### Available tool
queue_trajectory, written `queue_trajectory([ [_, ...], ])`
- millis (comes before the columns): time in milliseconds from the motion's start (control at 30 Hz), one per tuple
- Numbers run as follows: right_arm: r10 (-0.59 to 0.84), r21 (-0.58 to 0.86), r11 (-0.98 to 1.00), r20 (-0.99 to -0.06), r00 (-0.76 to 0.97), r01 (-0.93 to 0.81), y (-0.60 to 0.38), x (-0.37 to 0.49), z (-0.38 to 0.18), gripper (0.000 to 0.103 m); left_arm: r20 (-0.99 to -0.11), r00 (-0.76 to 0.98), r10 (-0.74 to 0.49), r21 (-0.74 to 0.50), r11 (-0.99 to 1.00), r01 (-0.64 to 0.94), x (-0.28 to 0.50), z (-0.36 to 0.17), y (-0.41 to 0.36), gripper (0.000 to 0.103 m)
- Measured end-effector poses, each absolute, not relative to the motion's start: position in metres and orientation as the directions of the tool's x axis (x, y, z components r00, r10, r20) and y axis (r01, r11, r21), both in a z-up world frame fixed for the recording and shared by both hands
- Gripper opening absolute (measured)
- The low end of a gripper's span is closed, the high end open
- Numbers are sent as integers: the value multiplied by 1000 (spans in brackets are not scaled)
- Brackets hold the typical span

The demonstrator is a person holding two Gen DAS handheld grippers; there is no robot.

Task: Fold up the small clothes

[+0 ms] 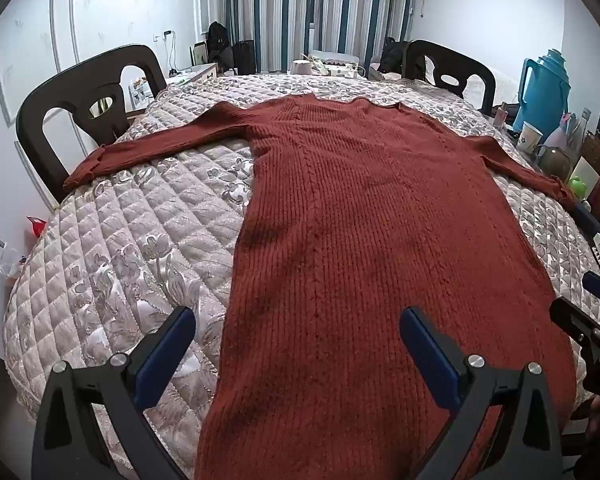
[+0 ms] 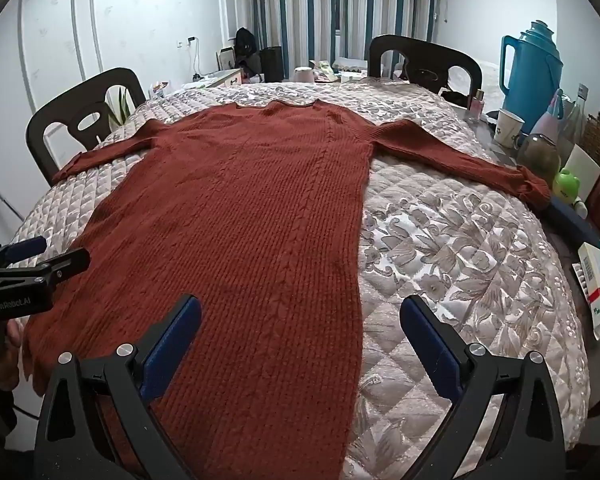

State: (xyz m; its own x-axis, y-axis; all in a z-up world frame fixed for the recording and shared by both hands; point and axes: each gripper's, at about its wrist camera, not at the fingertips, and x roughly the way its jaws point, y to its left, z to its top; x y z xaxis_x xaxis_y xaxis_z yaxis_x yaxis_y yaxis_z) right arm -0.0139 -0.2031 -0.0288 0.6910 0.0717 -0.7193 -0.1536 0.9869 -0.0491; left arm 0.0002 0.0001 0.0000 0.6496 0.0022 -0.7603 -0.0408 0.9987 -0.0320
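Left wrist view: left gripper (image 1: 298,334) jaws spread wide, holding nothing, at frame bottom over red knit sweater (image 1: 360,216), which lies flat mid-frame on quilted table cover (image 1: 112,248).

Right wrist view: right gripper (image 2: 300,322) likewise wide apart, empty, above sweater's hem, center-left.

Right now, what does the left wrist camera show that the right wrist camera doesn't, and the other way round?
Only the left wrist view shows a small red packet off the table's left edge, and the right gripper poking in from the right.

Only the right wrist view shows the left gripper entering from the left, and a potted plant behind the left chair.

Both show the rust-red knit sweater spread flat on the quilted cover, sleeves out, two dark chairs and a blue thermos. Each camera's own jaws are wide open, holding nothing.
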Motion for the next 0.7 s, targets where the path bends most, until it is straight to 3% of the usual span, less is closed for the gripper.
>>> queue_trajectory([
  [700,82,-35,987,-730,678,-157,-202,-13,-31,100,-781,624,23,-27,997,-71,-5,-6,2,103],
])
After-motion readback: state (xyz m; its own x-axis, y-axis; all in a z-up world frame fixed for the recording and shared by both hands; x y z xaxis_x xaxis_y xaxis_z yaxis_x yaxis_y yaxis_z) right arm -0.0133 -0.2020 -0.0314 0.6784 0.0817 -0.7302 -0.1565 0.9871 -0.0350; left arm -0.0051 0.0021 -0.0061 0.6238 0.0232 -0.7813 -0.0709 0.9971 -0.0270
